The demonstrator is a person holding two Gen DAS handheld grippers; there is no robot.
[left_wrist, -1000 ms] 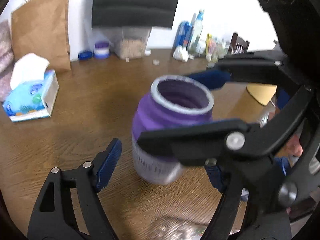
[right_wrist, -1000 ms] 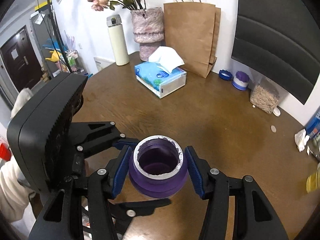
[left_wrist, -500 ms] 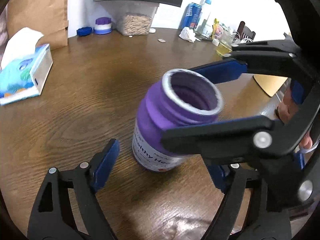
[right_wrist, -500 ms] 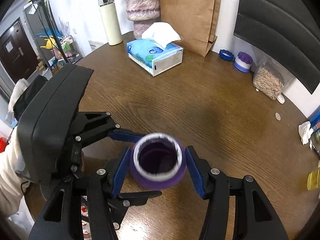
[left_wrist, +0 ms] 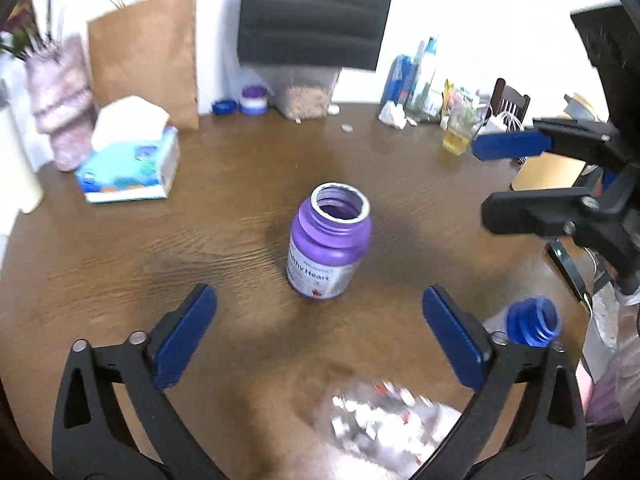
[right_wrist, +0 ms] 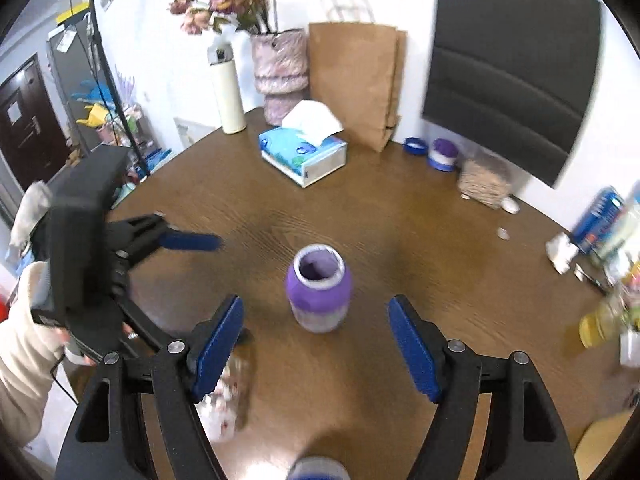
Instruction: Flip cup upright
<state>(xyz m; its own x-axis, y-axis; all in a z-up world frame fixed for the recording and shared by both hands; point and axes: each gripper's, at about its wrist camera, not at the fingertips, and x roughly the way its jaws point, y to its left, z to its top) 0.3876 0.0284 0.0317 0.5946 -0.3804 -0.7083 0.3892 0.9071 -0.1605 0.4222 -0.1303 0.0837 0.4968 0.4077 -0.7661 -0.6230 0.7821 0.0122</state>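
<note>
Both gripper pairs (left_wrist: 320, 332) (right_wrist: 316, 344) hang open, clear of upright cup (left_wrist: 329, 240).

Cup (left_wrist: 329, 240) upright mid-surface (left_wrist: 240, 184), mouth up, apart from both wide-spread grippers. Tissue box (left_wrist: 128, 174) behind-left, before paper bag (left_wrist: 144, 56); vase (right_wrist: 282, 74) left of bag; cereal container (left_wrist: 306, 94) at back.

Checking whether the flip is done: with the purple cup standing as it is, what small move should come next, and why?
Probably just draw both grippers back and stop. The purple cup stands upright on the table, mouth up, and nothing touches it. The left gripper and right gripper both have their jaws wide open, short of the cup, so no regrasp looks needed.
</note>
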